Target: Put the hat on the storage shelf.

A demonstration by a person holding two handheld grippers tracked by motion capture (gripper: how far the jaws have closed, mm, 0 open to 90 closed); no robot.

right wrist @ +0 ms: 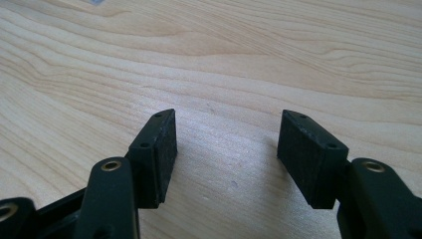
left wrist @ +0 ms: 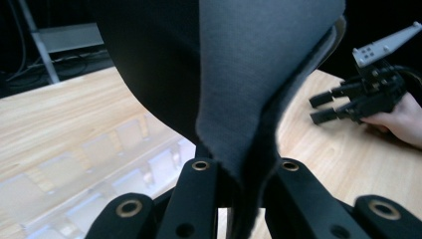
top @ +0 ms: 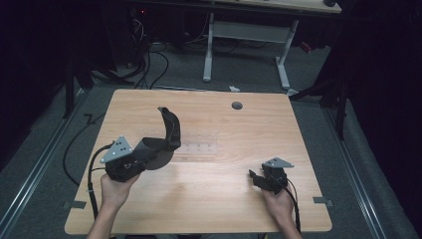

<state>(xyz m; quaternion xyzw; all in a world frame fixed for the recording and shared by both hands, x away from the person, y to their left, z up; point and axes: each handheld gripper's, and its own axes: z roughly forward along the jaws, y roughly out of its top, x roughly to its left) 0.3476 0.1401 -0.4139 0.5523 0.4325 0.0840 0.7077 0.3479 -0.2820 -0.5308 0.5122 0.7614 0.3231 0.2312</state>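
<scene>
clearly the relation that matters is between the dark grey fabric piece (top: 166,137) and the two grippers. the left gripper (top: 144,157) is clamped on the lower edge of that fabric, which looks like a cloth cap or similar soft item, and holds it up off the wooden table (top: 209,199); in the left gripper view the cloth (left wrist: 249,74) is pinched between the jaws and rises away from them. its long axis runs up and away from the left gripper, curling to a tip toward the table's far edge, above a clear plastic sheet (top: 199,148) lying flat on the table. the right gripper (top: 255,177) rests low near the table's near right side, well apart from the fabric, its jaws apart with nothing but bare wood (right wrist: 224,149) between them. the fabric lies to its left, so the left hand (top: 115,191) is far nearer; any two-handed handling would, i judge, need the right gripper to travel leftward to the free upper end.
</scene>
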